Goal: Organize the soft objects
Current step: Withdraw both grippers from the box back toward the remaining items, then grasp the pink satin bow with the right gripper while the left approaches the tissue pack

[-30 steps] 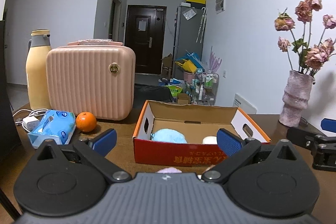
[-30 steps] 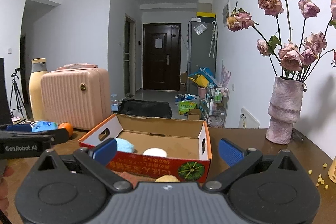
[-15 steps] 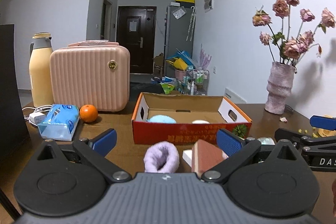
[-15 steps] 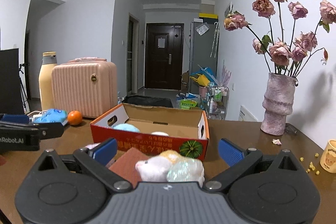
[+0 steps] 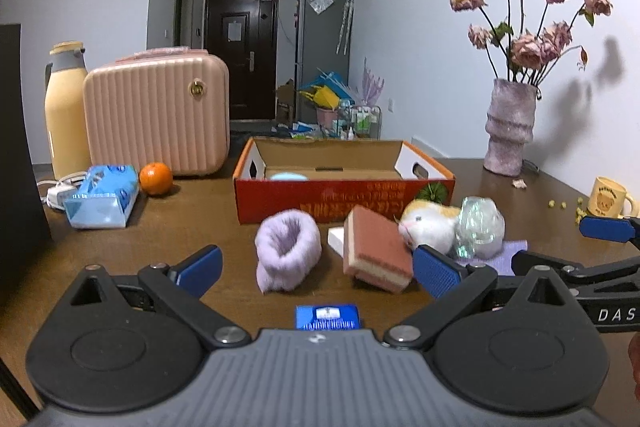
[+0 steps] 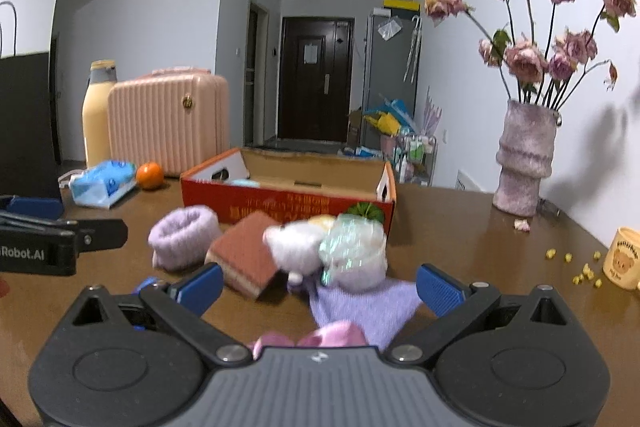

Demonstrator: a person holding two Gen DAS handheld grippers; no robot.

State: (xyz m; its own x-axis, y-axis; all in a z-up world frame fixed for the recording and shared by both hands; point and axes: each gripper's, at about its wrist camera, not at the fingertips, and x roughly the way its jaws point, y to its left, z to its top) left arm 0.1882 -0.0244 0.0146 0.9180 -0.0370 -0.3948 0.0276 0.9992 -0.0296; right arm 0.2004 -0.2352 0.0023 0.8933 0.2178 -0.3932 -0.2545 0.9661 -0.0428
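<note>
An open red-and-orange cardboard box sits mid-table with a light blue soft item inside. In front of it lie a fluffy lilac band, a red-brown sponge, a white plush toy, a shiny wrapped ball and a purple cloth. A pink soft item lies just under the right gripper. My left gripper is open before the band and sponge. My right gripper is open before the plush and cloth.
A pink ribbed case, a yellow bottle, a tissue pack and an orange stand at the left. A vase of dried roses and a yellow mug are at the right. A small blue packet lies near me.
Both grippers have pulled back from the box and dropped lower. The pile of soft objects in front of the box has come into full view.
</note>
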